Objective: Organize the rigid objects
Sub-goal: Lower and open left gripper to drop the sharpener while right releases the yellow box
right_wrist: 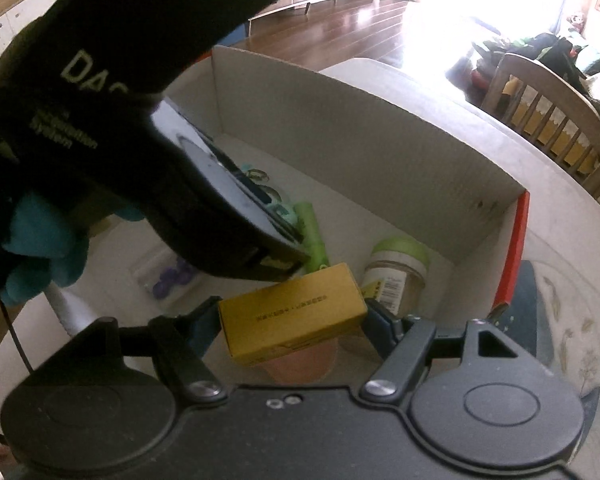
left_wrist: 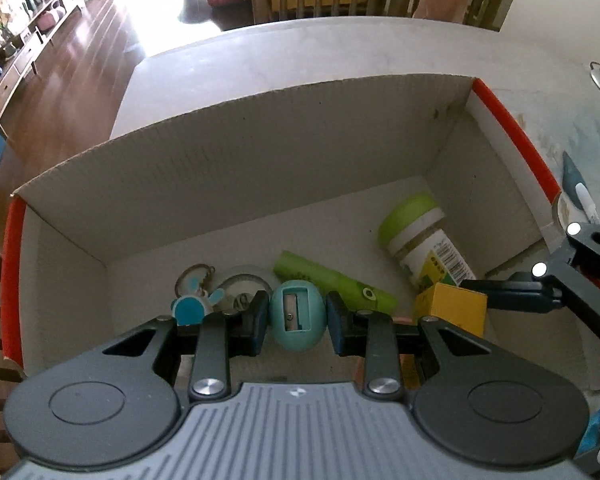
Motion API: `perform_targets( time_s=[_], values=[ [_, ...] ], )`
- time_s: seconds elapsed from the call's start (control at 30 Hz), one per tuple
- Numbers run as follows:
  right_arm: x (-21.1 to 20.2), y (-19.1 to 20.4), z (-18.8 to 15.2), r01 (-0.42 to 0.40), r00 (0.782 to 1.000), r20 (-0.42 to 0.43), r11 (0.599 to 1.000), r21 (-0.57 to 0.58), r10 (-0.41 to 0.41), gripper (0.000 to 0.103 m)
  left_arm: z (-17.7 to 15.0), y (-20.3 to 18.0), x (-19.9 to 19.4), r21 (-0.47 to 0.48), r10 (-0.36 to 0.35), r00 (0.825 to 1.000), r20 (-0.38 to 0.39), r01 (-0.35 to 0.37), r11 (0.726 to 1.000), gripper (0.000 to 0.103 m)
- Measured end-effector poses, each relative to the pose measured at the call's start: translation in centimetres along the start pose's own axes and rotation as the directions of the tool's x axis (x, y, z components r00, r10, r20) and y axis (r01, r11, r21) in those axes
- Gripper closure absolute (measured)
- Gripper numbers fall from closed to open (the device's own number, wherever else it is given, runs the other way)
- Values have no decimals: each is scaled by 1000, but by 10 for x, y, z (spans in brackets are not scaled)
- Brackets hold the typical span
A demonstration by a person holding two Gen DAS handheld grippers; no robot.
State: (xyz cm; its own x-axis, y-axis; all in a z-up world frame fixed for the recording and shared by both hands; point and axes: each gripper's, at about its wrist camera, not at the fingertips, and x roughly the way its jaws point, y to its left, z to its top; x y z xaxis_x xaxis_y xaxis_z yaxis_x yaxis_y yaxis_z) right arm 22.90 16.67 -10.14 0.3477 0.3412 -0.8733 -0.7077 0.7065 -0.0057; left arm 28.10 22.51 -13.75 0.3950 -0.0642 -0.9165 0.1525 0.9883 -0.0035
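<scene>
Sharpener (left_wrist: 298, 316), egg-shaped and teal, sits clamped between the left gripper (left_wrist: 298, 322) jaws above the cardboard box (left_wrist: 236, 168) floor. Right view: the right gripper (right_wrist: 294, 322) clamps a yellow box (right_wrist: 292, 318) lengthwise over the same carton.

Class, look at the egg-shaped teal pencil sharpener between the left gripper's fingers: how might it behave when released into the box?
The teal sharpener, being rounded, would probably roll or wobble on the cardboard box floor. It looks like rigid plastic, likely light, and its smooth curve could slip from the left gripper.
</scene>
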Motion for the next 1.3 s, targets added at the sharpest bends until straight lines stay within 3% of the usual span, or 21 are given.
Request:
perform_targets(
  time_s=[0.63, 0.7, 1.3],
  values=[
    [-7, -1, 0, -1, 1000, 8, 999, 34, 1, 28, -8, -7, 4, 7, 20, 998, -57, -20, 1000, 72],
    [-12, -2, -1, -4, 1000, 22, 999, 42, 3, 20, -13, -5, 0, 1, 17, 998, -53, -17, 1000, 72],
    [-68, -12, -8, -47, 990, 139, 995, 89, 34, 12, -40, -1, -54, -43, 21, 998, 63, -18, 999, 72]
  ],
)
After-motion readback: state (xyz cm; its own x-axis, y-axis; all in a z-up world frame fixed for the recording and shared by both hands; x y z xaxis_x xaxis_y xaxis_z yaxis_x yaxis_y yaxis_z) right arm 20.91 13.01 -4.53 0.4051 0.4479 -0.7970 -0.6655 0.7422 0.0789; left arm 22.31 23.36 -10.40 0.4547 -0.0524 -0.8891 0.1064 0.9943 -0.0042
